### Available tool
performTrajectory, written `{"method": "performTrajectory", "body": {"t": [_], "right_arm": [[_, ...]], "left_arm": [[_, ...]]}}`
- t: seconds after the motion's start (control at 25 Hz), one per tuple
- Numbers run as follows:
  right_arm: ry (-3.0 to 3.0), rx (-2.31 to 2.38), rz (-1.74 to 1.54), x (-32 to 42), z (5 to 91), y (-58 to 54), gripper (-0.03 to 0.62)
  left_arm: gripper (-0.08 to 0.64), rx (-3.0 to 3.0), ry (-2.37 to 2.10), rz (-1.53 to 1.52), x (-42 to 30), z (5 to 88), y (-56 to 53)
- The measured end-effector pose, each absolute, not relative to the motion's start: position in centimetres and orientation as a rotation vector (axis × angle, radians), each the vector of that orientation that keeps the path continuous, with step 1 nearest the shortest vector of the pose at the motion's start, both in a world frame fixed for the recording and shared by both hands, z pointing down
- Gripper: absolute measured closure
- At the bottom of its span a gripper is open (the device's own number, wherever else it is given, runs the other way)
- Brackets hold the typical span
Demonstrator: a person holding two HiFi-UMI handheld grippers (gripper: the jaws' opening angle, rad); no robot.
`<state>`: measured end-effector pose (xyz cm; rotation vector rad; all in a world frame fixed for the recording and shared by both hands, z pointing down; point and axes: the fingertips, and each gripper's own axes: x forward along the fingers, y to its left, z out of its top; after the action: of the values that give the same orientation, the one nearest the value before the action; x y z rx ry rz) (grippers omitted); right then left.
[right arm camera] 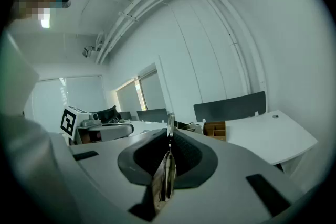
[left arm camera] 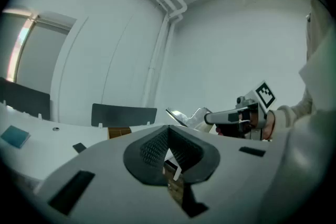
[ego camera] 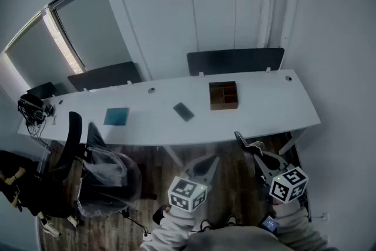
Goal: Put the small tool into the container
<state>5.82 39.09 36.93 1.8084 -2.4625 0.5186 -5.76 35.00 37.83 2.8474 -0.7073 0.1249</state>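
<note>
left claw (left arm camera: 168, 132) was pressed together | right claw (right arm camera: 170, 128) likewise | box (ego camera: 223, 95) sat on surface (ego camera: 267, 104) | tool (ego camera: 183, 111) lay at box's 8 o'clock

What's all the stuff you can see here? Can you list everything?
table: one, white, long, across the middle
container: one, brown with compartments, on the table's right part
small tool: one, dark, on the table left of the container
square pad: one, teal, further left on the table
chair: one, black, near the table's left end
plastic bag: one, clear, beside the chair
panels: two, dark, behind the table
left gripper: one, grey, jaws together, empty
right gripper: one, grey, jaws together, empty
</note>
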Motion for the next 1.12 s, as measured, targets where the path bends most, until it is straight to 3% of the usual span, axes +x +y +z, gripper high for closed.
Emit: {"method": "performTrajectory", "body": {"t": [0.4,1.12], "right_arm": [[-2.451,1.82,0.478,6.7,36.4,39.8,0.551],[-2.52,1.793,0.465,10.0,36.0,40.9,0.549]], "left_arm": [[0.559,2.851,-0.519,0.043,-4.8,37.0,37.4],[0.56,2.852,-0.598,0.11,-4.6,39.1,37.0]]}}
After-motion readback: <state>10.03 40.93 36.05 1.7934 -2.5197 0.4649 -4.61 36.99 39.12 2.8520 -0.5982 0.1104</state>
